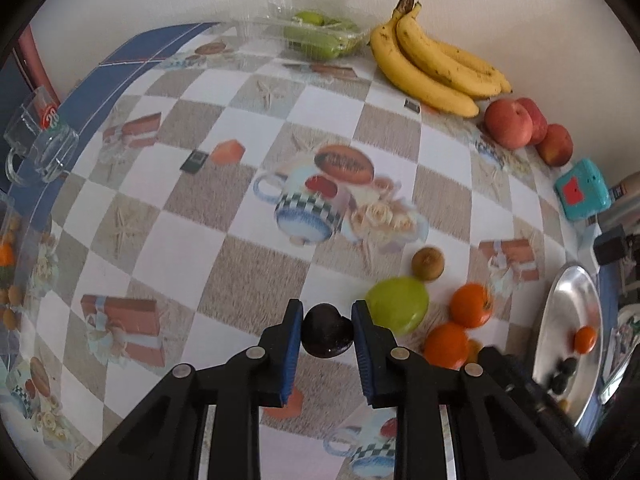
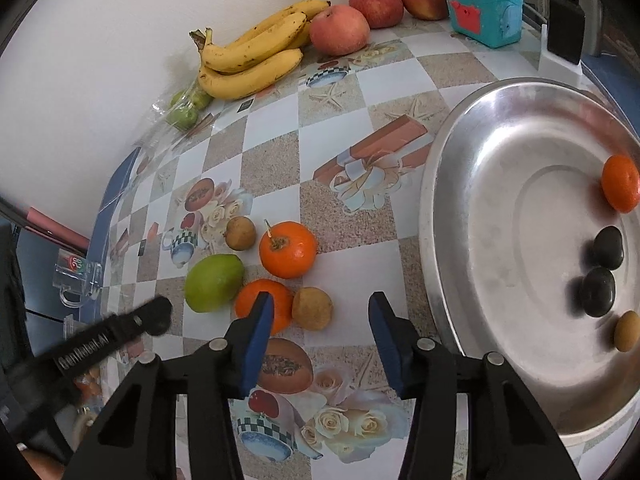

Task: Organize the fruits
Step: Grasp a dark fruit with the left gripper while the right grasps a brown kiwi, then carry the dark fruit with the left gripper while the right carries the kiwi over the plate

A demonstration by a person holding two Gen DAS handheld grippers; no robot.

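Observation:
My left gripper (image 1: 326,334) is shut on a dark plum (image 1: 327,330), held just above the tablecloth. To its right lie a green mango (image 1: 398,310), a brown kiwi (image 1: 428,263) and two oranges (image 1: 470,305). My right gripper (image 2: 320,332) is open and empty, with a brown fruit (image 2: 312,308) just ahead of its fingers and an orange (image 2: 262,304) behind the left finger. The steel tray (image 2: 500,152) at the right holds an orange (image 2: 621,183), two dark plums (image 2: 602,276) and a brown fruit (image 2: 627,331). The left gripper (image 2: 154,316) shows at the left.
Bananas (image 1: 432,60), three apples (image 1: 524,124) and a clear box of green fruit (image 1: 320,34) line the back wall. A teal box (image 1: 582,190) stands at the right. Glass mugs (image 1: 38,140) sit at the table's left edge.

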